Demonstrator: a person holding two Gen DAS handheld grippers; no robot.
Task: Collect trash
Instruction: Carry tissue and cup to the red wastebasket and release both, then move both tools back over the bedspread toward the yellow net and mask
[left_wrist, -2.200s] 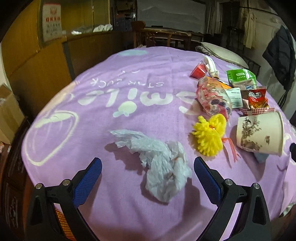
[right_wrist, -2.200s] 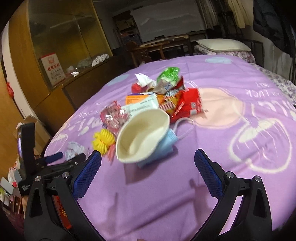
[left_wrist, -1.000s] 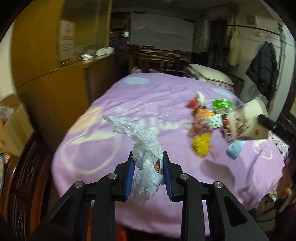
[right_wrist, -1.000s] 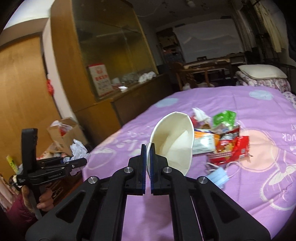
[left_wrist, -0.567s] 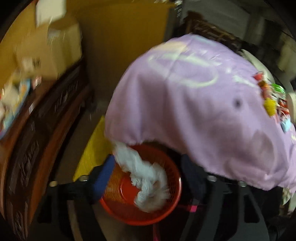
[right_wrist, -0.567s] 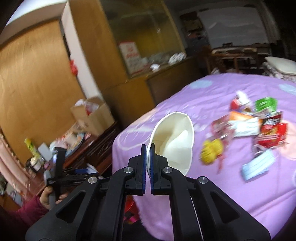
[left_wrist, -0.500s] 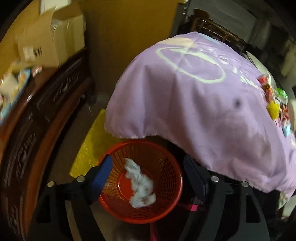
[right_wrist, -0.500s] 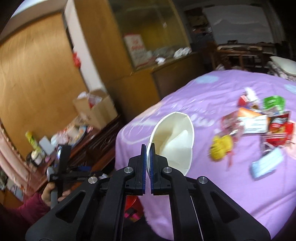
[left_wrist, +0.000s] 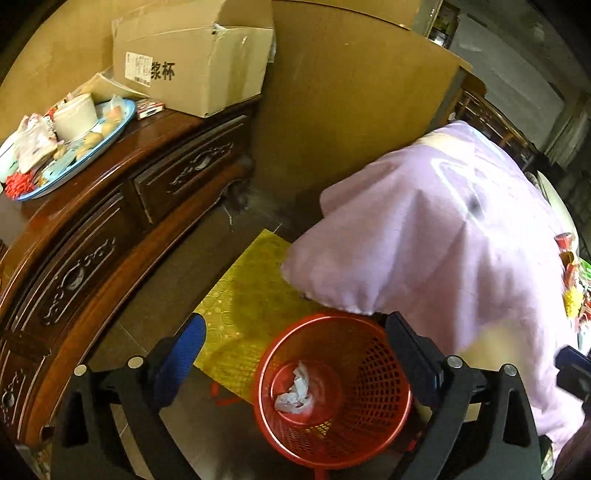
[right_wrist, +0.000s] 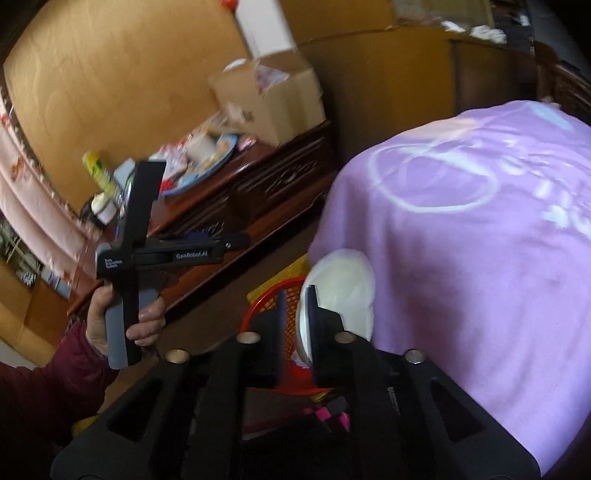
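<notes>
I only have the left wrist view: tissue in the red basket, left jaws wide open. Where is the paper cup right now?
Observer: The paper cup sits between the fingers of the right gripper, over the red basket.
Operator: Is it clamped?
Observer: No. The jaws have just been opening, and a gap shows beside the cup's wall.
Operator: Is my left gripper in its way?
Observer: No. The left gripper is off to one side in a hand, apart from the cup.
</notes>
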